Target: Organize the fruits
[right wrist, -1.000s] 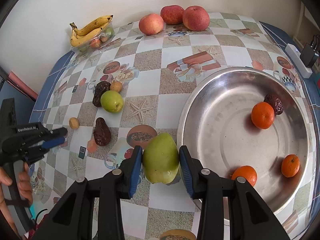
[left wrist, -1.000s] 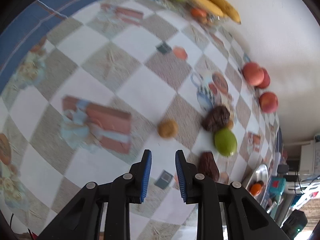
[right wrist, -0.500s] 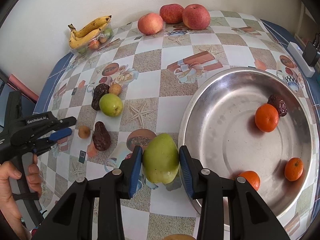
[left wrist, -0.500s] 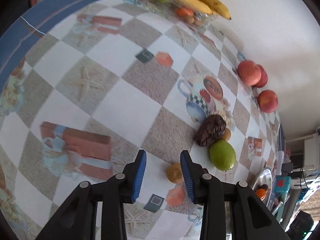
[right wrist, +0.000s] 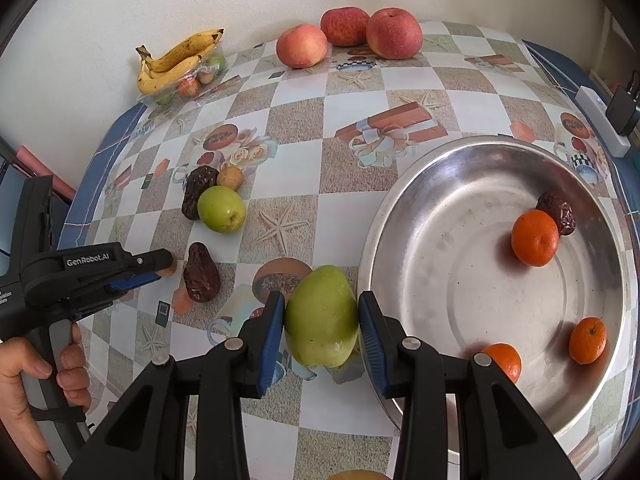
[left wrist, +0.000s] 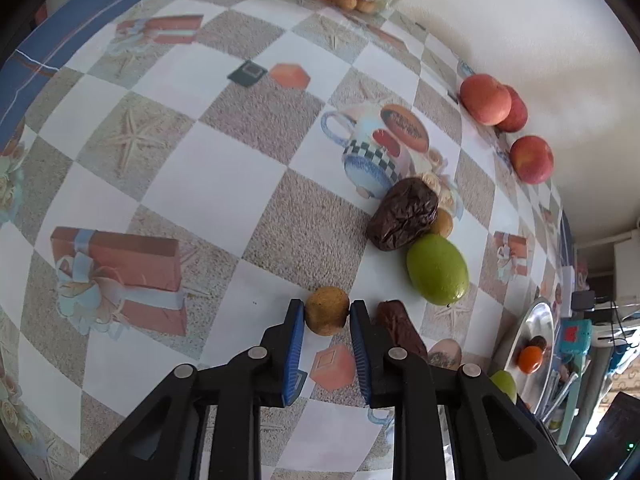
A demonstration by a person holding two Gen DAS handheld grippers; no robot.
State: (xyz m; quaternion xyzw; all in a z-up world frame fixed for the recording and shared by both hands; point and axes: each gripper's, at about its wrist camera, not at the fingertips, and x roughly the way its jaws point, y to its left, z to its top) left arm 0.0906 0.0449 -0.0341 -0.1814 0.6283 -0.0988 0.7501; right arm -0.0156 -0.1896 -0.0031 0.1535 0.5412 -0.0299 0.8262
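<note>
My left gripper (left wrist: 326,306) is shut on a small round brown fruit (left wrist: 326,314) that rests on the checkered tablecloth; both blue pads touch its sides. The right wrist view shows that gripper (right wrist: 166,266) at the left, held by a hand (right wrist: 24,384). My right gripper (right wrist: 322,298) is shut on a large green pear-shaped fruit (right wrist: 322,316), just left of the steel bowl (right wrist: 400,208). Three oranges (right wrist: 535,238) and a dark date (right wrist: 557,213) lie in the bowl.
A dark date (left wrist: 398,326) lies right beside my left gripper's right finger. Beyond it are a green apple (left wrist: 437,269), another date (left wrist: 402,219) and a second small brown fruit (right wrist: 230,178). Three red apples (right wrist: 394,33) and bananas (right wrist: 176,60) line the wall. A power strip (right wrist: 600,120) sits far right.
My left gripper has moved forward to the small brown fruit and its fingers have narrowed onto it. My right gripper has kept hold of the green fruit and barely shifted.
</note>
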